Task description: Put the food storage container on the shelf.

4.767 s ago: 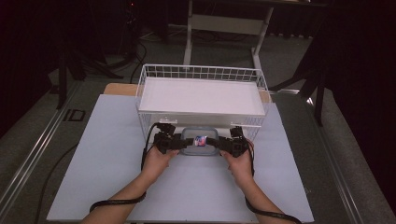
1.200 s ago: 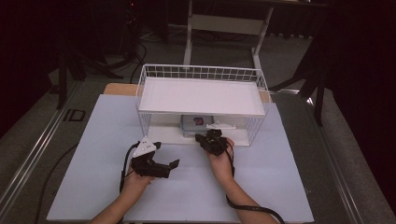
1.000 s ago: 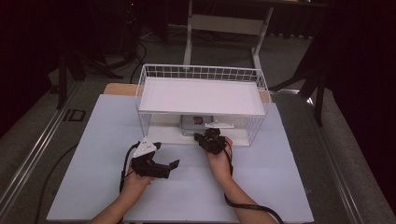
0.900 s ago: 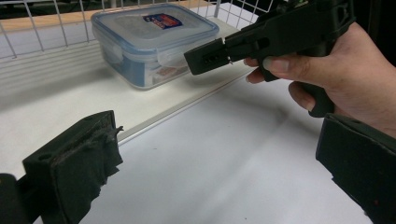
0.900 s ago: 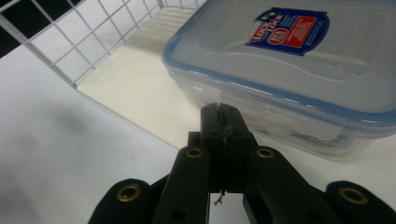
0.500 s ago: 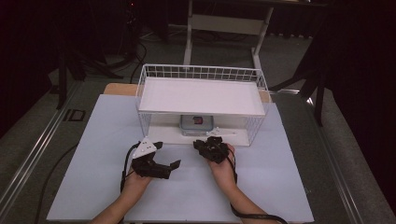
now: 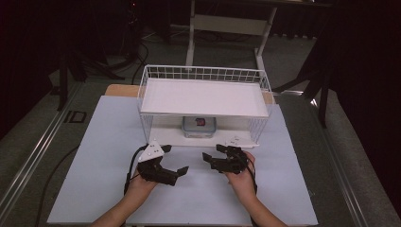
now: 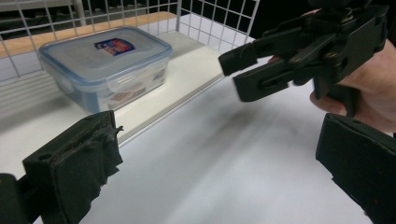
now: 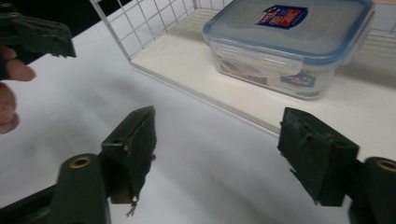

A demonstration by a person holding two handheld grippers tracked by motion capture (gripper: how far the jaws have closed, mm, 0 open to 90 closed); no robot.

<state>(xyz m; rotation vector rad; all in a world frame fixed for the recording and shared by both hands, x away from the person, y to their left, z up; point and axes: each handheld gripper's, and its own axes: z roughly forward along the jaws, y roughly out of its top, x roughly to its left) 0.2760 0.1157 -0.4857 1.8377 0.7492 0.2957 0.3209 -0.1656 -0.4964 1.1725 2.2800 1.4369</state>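
the lunch box (image 7: 199,126) now sits on the lower shelf of the wire rack (image 7: 204,97), under the white top tray, with its lid on and the small label facing up. a few seconds ago we had both grippers on it out at the front edge of the rack; since then it has gone well back onto the shelf, and our hands have come away.

the right gripper (image 7: 218,155) has drawn back onto the white table (image 7: 104,142) in front of the rack, and its jaws have just been opening. in the right gripper view they stand wide apart with nothing between them, and the box lies ahead, well apart from the pads (image 9: 136,140). the left gripper (image 7: 177,171) rests near it on the table, jaws also spread wide and empty, much as a second ago.

we judge that the placing is done: the box is let go and stands level on the shelf. from the high view we cannot quite tell how close it is to the back wire, since the top tray hides that part. what is left, we think, is only to clear our hands from the rack.
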